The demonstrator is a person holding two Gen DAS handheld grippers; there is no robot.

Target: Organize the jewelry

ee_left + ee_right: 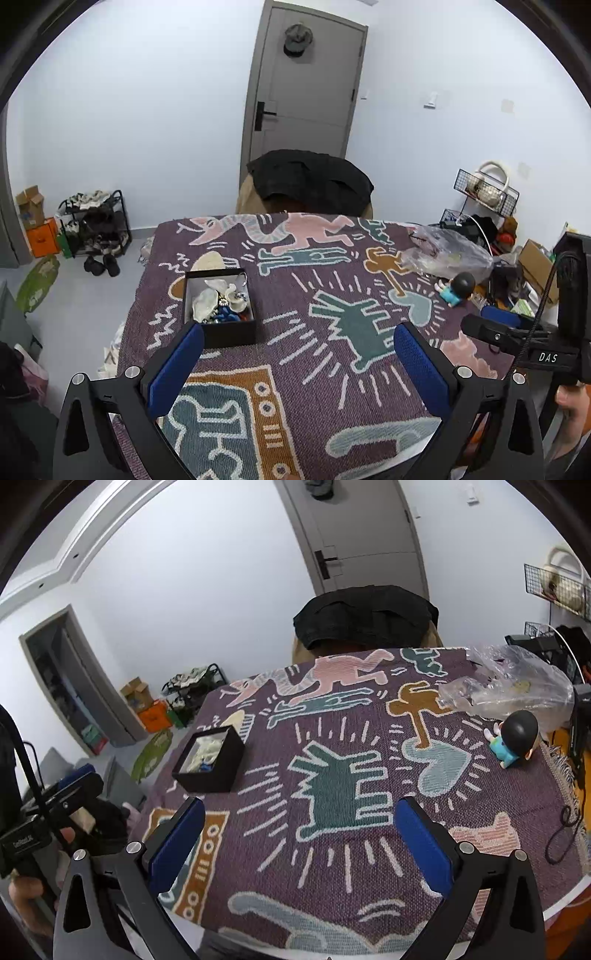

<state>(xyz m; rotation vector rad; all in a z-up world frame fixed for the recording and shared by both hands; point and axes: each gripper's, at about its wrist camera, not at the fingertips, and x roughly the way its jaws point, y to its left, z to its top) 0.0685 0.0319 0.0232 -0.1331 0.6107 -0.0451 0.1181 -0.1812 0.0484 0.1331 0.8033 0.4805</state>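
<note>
Jaws of both grippers spread, empty; black box [220, 306] holds jumbled pale and blue jewelry [221, 301].

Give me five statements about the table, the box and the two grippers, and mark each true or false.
1. The black box is open and holds jewelry. True.
2. The left gripper grips the box. False: it is open and holds nothing.
3. The right gripper is open and holds nothing. True.
4. The figurine stands inside the box. False: it is on the patterned cloth, far from the box.
5. A clear plastic bag lies on the cloth near the figurine. True.
</note>
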